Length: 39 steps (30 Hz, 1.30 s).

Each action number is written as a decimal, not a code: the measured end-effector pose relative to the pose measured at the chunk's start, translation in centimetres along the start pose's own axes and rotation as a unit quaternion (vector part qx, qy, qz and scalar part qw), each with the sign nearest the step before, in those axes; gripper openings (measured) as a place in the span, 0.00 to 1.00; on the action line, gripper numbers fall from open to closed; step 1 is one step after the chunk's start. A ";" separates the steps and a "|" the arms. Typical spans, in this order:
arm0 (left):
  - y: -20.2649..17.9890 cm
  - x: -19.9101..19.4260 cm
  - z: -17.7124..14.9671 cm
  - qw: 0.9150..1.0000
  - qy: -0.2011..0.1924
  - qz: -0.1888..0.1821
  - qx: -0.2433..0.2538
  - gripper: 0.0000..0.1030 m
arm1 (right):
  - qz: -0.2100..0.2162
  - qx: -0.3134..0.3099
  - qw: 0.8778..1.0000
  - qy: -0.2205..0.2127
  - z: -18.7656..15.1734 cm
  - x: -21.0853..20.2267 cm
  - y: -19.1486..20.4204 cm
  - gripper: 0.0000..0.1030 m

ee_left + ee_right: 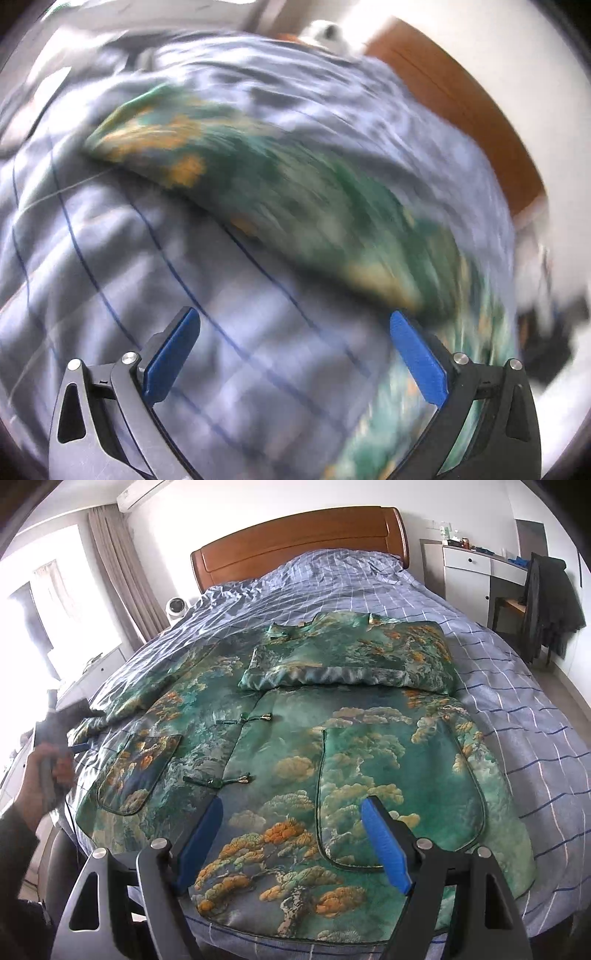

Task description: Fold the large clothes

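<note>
So the green jacket (pixel 295 746) is lying flat on the bed (pixel 517 686), front up, collar toward the headboard (pixel 295 542). Off the jacket's left edge, by the stretched-out sleeve (pixel 147 686), a hand (pixel 40 775) holds the left gripper (pixel 295 354), jaws wide with nothing in them. The jacket's right sleeve is already folded across the chest. Over the hem, the right gripper (pixel 291 834) hovers, spread wide, empty too. I'd guess the left sleeve gets folded in next, which needs a pinch near the cuff.
</note>
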<state>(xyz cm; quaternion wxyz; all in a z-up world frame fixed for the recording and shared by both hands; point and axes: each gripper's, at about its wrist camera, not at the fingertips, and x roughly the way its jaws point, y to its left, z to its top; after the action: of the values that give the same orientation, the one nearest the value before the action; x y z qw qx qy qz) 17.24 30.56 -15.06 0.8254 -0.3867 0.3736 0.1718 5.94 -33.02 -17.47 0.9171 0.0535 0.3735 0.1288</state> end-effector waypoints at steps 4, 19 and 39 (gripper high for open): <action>3.0 2.3 4.5 0.998 -0.017 0.017 -0.060 0.99 | -0.004 -0.020 1.000 0.002 -0.1 -0.1 0.9 0.77; -6.2 -1.9 5.0 0.978 -0.131 0.112 0.121 0.10 | 0.011 -0.015 1.000 0.016 -0.8 0.5 1.6 0.77; -25.7 -0.2 -25.1 0.760 -0.059 0.015 0.647 0.83 | -0.001 0.012 1.000 -0.012 -1.0 -1.5 -0.6 0.77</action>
<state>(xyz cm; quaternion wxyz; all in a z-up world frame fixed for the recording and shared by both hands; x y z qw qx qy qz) 19.71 -5.14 -12.39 0.8970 0.2553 0.3527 -0.0756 4.29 -33.98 -17.25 0.9210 0.0654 0.3638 0.1228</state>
